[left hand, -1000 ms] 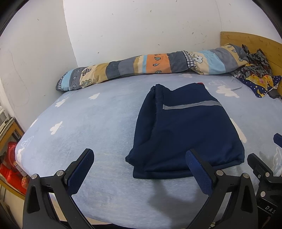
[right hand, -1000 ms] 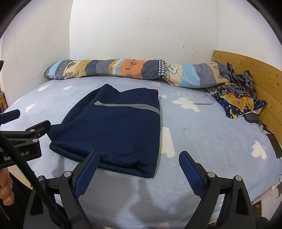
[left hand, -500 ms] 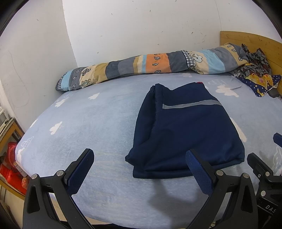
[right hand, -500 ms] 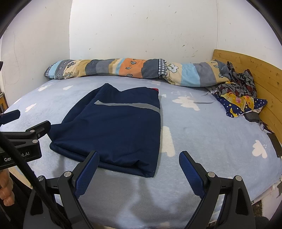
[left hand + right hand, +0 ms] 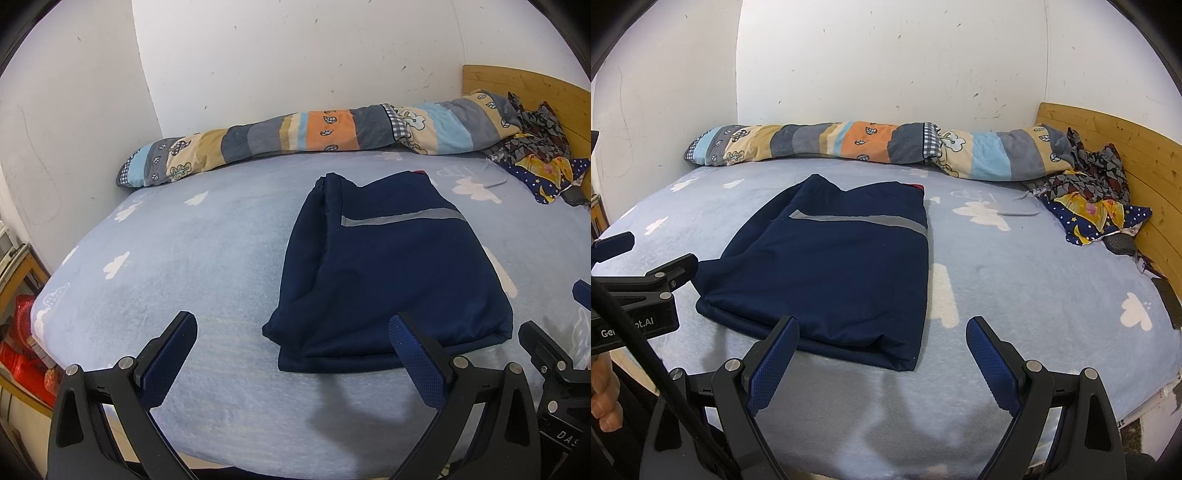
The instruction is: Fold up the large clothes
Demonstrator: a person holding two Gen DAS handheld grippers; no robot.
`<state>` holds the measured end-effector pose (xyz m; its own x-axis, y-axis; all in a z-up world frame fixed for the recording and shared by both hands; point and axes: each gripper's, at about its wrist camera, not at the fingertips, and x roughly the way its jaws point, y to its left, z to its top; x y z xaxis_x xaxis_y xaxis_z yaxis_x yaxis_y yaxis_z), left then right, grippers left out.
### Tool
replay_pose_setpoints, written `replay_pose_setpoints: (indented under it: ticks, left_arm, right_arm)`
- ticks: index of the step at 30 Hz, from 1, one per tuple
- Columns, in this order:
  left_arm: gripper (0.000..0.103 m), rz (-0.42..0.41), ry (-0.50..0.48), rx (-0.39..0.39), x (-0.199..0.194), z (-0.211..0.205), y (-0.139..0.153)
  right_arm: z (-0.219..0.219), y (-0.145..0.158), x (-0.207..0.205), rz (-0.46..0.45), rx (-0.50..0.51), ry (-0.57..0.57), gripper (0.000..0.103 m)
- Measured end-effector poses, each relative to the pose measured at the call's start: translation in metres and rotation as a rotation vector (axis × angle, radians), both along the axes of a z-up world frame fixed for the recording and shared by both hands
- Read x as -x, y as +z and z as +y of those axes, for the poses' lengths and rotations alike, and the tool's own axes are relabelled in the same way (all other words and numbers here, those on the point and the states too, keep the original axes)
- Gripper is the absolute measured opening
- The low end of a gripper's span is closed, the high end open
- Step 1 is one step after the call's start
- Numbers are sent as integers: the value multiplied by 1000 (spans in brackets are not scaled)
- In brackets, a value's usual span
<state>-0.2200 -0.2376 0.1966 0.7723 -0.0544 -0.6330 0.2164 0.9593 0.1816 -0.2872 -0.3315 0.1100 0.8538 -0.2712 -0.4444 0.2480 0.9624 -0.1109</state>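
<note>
Garment [image 5: 391, 280] folded flat mid-bed [image 5: 184, 258], likely done; left tool [image 5: 291, 363], right tool [image 5: 881, 360] wide open, empty, hovering at near edge

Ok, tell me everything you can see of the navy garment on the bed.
The navy garment lies folded into a rough rectangle on the light blue cloud-print sheet, flat, with the layered edges nearest the cameras. It looks like a smooth, thin woven fabric. A grey reflective stripe crosses its far part, and a small red bit shows at the far corner. The left side is bunched, with a gathered end. Only the sheet touches it; both tongs are open, short of it.
</note>
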Motion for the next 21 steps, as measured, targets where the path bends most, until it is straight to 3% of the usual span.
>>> replay_pose_setpoints:
  ticks: [21]
  left_arm:
    - [103, 3, -4, 0, 1, 1, -1]
  right_arm:
    - [3, -1, -2, 3, -2, 1, 95]
